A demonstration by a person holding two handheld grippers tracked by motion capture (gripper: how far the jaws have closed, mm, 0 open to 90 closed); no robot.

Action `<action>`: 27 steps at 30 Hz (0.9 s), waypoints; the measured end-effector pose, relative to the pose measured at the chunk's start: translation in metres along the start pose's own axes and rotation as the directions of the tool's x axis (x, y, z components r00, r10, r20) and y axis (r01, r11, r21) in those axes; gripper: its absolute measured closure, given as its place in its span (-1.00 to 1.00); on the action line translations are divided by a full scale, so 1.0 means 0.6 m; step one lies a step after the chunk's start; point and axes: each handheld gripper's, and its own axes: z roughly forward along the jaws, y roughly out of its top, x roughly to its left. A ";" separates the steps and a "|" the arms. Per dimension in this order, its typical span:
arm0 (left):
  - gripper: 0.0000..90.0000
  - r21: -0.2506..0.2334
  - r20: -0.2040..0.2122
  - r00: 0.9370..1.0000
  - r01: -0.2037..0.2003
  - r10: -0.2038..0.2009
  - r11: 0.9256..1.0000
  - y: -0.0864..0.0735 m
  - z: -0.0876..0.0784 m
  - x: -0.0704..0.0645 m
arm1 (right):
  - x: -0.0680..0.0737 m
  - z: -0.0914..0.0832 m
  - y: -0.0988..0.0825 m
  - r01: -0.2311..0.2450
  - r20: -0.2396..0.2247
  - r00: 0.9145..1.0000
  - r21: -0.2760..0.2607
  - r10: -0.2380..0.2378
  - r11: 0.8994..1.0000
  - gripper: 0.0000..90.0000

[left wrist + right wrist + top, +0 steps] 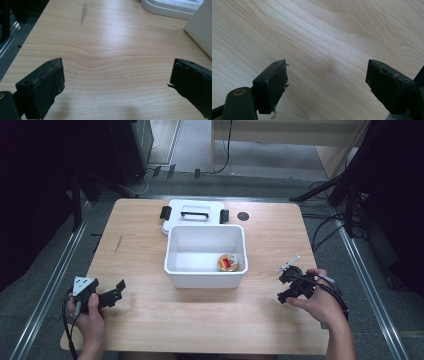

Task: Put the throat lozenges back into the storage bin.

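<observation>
Both claws idle, nothing held. Left claw (118, 290) sits low over the table (140, 320) near its left front corner, jaws spread wide, bare wood between them in the left gripper view. Right claw (285, 282) is over the right front part of the table, jaws clearly apart, bare wood grain between the pads (272, 85) in the right gripper view. The thing to handle looks like the small round tin (227, 263): it lies in the white bin (205, 277), in the corner nearest the right claw, well off to that claw's left and behind the bin wall. Yellowish lid with a red label patch, flat and squat; print too small to read. Likely light and rigid, smooth rim, so probably slippery on the pads; not fragile by the look of it. Best hold: come down from above and pinch across the diameter on the side wall, jaws angled so neither fouls the two bin walls it sits against. The bin's lid (195, 213) with black handle and clips lies flat behind the bin, out of the way.
</observation>
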 end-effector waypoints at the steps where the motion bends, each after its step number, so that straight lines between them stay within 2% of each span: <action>1: -1.00 0.000 0.000 1.000 0.000 0.000 1.000 0.000 0.000 0.000 | -0.002 0.002 -0.006 -0.016 0.000 1.000 -0.007 0.016 1.000 -0.61; 6: -1.00 -0.001 -0.001 1.000 0.000 0.000 1.000 0.000 0.000 0.000 | -0.008 0.009 -0.027 -0.070 0.005 0.997 -0.060 0.071 0.996 -0.63; 7: -1.00 -0.001 -0.001 1.000 -0.001 0.001 1.000 0.000 0.000 0.000 | -0.009 0.012 -0.036 -0.082 0.001 0.997 -0.089 0.083 0.993 -0.65; 9: -1.00 -0.001 -0.001 1.000 -0.001 0.001 1.000 0.000 0.000 0.000 | -0.010 0.013 -0.039 -0.089 0.000 0.996 -0.102 0.089 0.991 -0.65; 11: -1.00 0.000 -0.002 1.000 -0.001 0.001 1.000 0.000 0.000 0.000 | -0.012 0.018 -0.050 -0.114 -0.009 0.993 -0.135 0.114 0.984 -0.66; 13: -1.00 0.000 0.000 1.000 -0.001 0.001 1.000 0.000 0.000 0.000 | -0.016 0.026 -0.065 -0.160 -0.019 0.987 -0.178 0.160 0.971 -0.67; 14: -1.00 0.002 0.002 1.000 -0.002 0.002 1.000 0.000 0.000 0.000 | -0.016 0.026 -0.065 -0.160 -0.019 0.987 -0.178 0.160 0.971 -0.67; 15: -1.00 0.003 0.001 1.000 -0.004 0.004 1.000 0.000 -0.001 0.000 | -0.018 0.031 -0.076 -0.184 -0.025 0.983 -0.216 0.183 0.959 -0.68; 16: -1.00 0.003 0.001 1.000 -0.004 0.004 1.000 0.000 -0.001 0.000 | -0.018 0.031 -0.076 -0.184 -0.025 0.983 -0.216 0.183 0.959 -0.68; 19: -1.00 0.002 0.001 1.000 -0.002 0.002 1.000 0.000 -0.001 0.000 | -0.021 0.036 -0.092 -0.241 -0.067 0.971 -0.279 0.231 0.930 -0.68; 24: -1.00 0.003 0.000 1.000 -0.004 0.004 1.000 0.000 -0.001 0.000 | -0.028 0.048 -0.122 -0.319 -0.121 0.948 -0.366 0.295 0.874 -0.69; 26: -1.00 0.002 0.000 1.000 -0.003 0.003 1.000 0.000 -0.001 0.000 | -0.029 0.054 -0.132 -0.337 -0.130 0.941 -0.385 0.311 0.859 -0.69; 27: -1.00 0.003 -0.001 1.000 -0.005 0.005 1.000 0.000 -0.001 -0.001 | -0.028 0.060 -0.144 -0.359 -0.136 0.933 -0.405 0.332 0.841 -0.71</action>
